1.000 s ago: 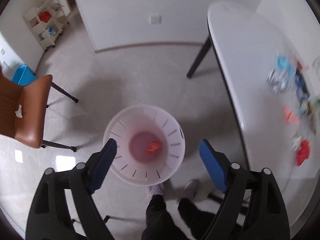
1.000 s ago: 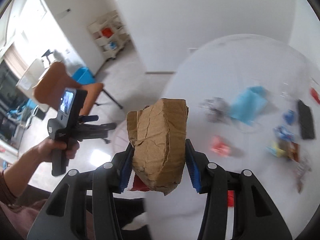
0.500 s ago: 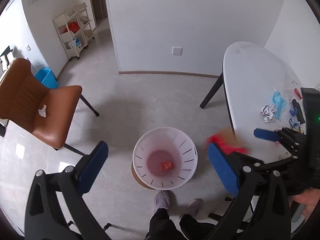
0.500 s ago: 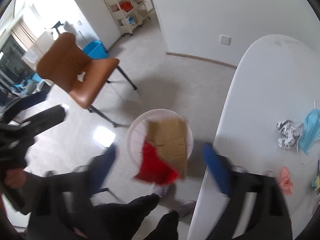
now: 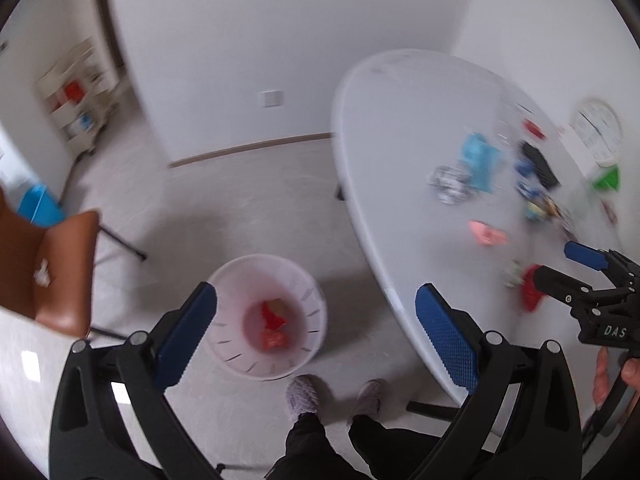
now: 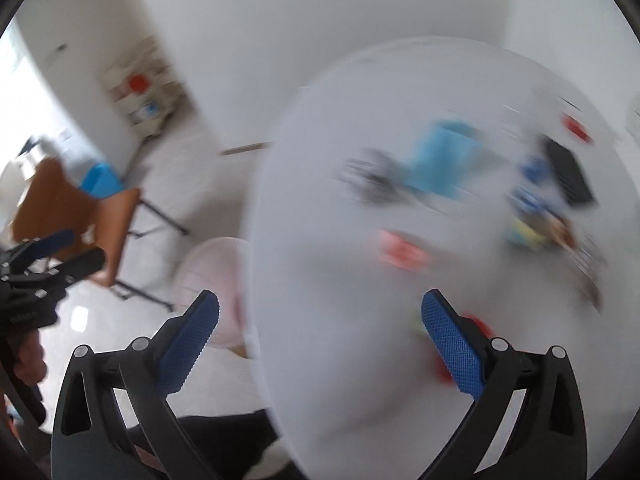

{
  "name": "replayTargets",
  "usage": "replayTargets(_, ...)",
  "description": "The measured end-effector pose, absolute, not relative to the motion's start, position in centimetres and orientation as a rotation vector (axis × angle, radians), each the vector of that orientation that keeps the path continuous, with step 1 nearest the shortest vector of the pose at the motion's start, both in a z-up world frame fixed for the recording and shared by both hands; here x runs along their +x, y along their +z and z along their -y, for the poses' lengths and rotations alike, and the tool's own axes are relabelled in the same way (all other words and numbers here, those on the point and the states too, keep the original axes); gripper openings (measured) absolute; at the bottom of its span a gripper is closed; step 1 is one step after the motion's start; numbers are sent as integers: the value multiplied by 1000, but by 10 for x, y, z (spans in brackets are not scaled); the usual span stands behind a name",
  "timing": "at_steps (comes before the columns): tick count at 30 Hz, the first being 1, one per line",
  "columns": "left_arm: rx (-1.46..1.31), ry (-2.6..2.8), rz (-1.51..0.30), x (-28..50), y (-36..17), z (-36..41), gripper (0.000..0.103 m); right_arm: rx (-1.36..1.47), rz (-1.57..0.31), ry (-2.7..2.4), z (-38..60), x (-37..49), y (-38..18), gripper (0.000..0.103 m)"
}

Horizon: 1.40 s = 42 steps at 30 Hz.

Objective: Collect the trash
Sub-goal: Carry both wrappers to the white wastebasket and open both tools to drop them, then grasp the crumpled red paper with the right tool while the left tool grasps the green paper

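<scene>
Both empty, wide-spread: left gripper (image 5: 316, 320) tilts over bin (image 5: 224, 280), right gripper (image 6: 320, 328), seemingly, over table (image 6: 320, 240).

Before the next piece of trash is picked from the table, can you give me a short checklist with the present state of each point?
1. Right gripper empty, its jaws having just opened: ok.
2. Left gripper open and empty: ok.
3. Cardboard piece inside the white bin: ok.
4. Trash left on the table, such as the pink scrap: ok.
5. Right wrist view sharp enough to aim: not ok, blurred.
6. Red piece near the table edge is trash: cannot tell.
</scene>
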<state>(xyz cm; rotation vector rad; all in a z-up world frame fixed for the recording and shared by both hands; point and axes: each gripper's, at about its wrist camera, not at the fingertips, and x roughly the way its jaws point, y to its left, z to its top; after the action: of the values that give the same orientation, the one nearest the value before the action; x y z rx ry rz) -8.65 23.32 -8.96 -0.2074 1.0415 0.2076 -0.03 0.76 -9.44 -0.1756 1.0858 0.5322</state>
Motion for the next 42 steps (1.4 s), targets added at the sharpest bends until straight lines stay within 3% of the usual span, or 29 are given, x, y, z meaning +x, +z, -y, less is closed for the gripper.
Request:
replayTargets(8,-135,12,-1050,-50,-98,-151,95,-133,-1162,335,94,10,-139,100)
replayTargets(19,-22,-82,-1080,-32,-118,-76,95,-101,-1224,374,106,26,-176,97)
replayTargets(22,9,-93,-1084,-27,-121,-66,95,-121,-1230,398,100,29,-182,89)
replayTargets(25,26,-105,-1090,-23,-123,-59,95,-128,-1231,403,99,32,-187,67)
replayTargets(27,26,-115,-1098,-20,-126,-56,95,-118,-1247,413,101,35,-191,33)
replayTargets(29,21,-125,-1106,-17,-129,-52,95,-90,-1256,415,109,37,-192,27)
replayTargets(34,20,-170,-1144,-3,-145,-35,93,-46,-1246,388,134,37,-180,24)
replayTargets(39,30,-191,-1196,17,-169,-13,82,-9,-1226,366,160,35,-160,24)
replayTargets(42,-12,-193,-1230,31,-184,-5,69,9,-1214,359,171,33,-150,24)
